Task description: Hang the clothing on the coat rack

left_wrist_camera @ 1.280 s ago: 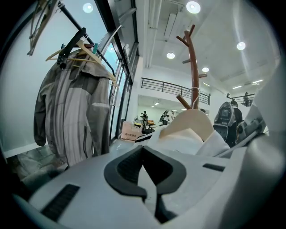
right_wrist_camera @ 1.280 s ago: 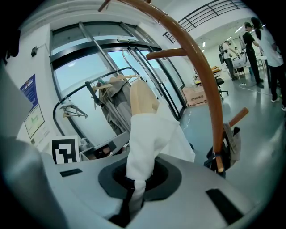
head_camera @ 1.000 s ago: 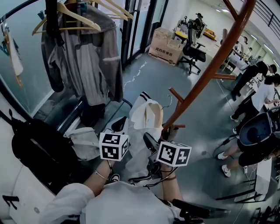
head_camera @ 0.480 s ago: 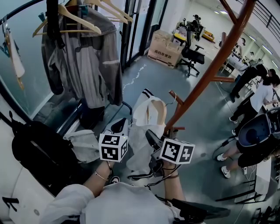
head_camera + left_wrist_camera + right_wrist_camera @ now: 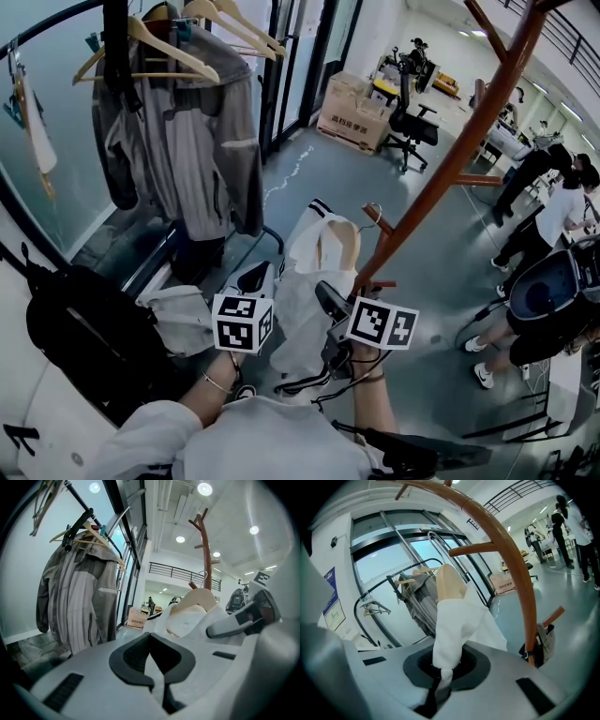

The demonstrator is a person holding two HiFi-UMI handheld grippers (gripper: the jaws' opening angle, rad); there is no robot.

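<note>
- right gripper [image 5: 443, 667]: jaws clamped on a fold of the white garment [image 5: 457, 620]. The garment sits on a wooden hanger [image 5: 449, 585], held up just beside the coat rack [image 5: 520, 573].
- left gripper [image 5: 151, 644]: jaws pressed together, empty.
- Risk: the pinch is on cloth only, so a tug could slide the garment off the hanger. The hook [image 5: 433, 533] could also miss the peg [image 5: 473, 550].
- Room: small bag [image 5: 543, 644] on a lower peg is near. Grey jacket [image 5: 187, 131] is well apart, left.
</note>
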